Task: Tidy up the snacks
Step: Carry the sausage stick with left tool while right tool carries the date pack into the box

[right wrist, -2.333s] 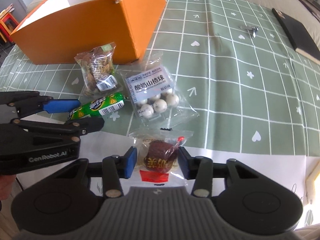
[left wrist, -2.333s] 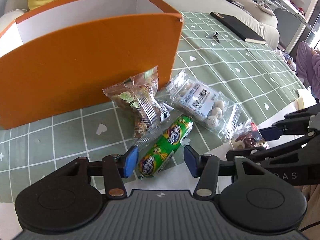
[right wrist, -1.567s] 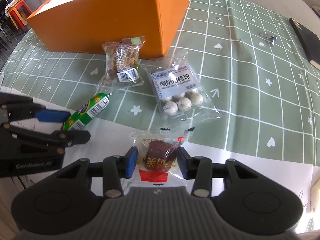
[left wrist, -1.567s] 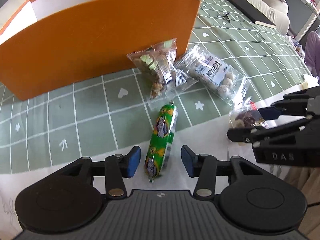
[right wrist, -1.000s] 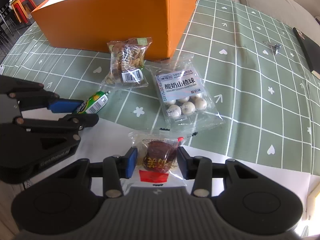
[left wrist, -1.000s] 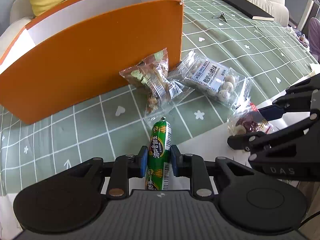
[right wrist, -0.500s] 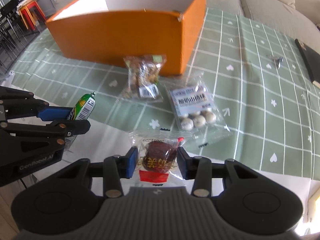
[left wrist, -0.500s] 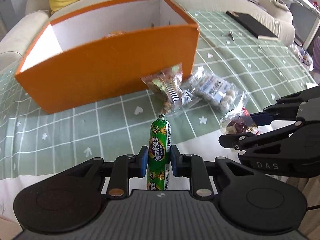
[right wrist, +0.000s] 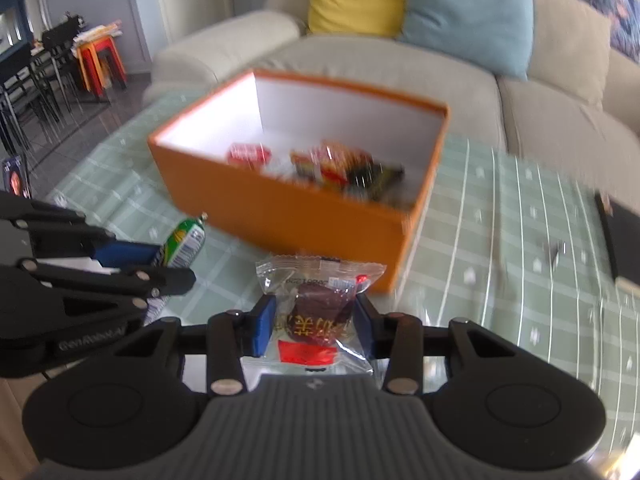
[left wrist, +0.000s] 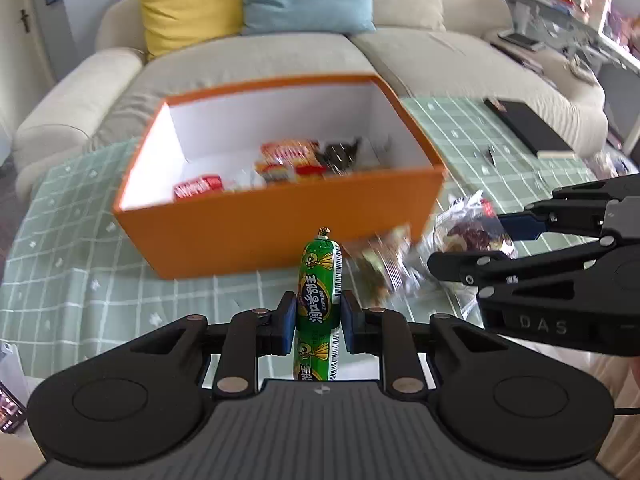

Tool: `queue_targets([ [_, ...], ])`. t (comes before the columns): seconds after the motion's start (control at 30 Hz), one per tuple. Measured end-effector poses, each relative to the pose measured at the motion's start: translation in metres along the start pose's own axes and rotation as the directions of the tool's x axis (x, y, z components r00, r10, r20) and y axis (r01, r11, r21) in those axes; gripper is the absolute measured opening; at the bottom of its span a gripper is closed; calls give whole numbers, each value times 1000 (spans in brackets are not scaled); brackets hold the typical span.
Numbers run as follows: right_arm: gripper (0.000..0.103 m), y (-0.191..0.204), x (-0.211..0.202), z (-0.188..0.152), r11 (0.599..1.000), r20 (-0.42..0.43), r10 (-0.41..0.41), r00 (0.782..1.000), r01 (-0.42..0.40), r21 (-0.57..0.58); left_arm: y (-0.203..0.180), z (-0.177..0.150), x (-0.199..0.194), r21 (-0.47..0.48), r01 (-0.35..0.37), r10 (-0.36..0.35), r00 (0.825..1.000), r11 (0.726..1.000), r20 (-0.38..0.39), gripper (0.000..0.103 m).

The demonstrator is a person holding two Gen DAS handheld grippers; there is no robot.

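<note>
Both snacks are lifted: left hand-held gripper point(left wrist: 318, 316) clamps the green sausage point(left wrist: 319, 292), right hand-held gripper point(right wrist: 315, 322) clamps the red-date packet point(right wrist: 318, 312). Next, carry both over the orange box point(left wrist: 280, 236) at twelve o'clock and release.

The left gripper point(left wrist: 318, 318) has clamped its fingers on the green sausage point(left wrist: 319, 300) and lifted it off the desk, the right gripper point(right wrist: 314, 322) has raised its red-date packet point(right wrist: 316, 312), and both now overlook the orange box point(left wrist: 280, 224).
</note>
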State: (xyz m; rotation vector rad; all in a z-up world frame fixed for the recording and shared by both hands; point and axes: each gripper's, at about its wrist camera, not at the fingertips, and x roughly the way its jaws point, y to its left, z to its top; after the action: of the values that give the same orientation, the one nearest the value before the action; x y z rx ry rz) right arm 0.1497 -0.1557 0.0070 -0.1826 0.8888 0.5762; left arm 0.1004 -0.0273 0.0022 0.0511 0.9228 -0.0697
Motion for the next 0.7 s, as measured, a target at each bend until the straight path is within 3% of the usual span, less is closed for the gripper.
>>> queue_targets([
  [0.27, 40, 6, 3, 50, 999, 78, -5, 997, 9, -52, 22, 32, -2, -14, -62, 63, 997, 998, 48, 25],
  [0.7, 40, 9, 43, 98, 995, 79, -30, 996, 38, -90, 50, 73, 33, -21, -147, 147, 988, 989, 40, 25],
])
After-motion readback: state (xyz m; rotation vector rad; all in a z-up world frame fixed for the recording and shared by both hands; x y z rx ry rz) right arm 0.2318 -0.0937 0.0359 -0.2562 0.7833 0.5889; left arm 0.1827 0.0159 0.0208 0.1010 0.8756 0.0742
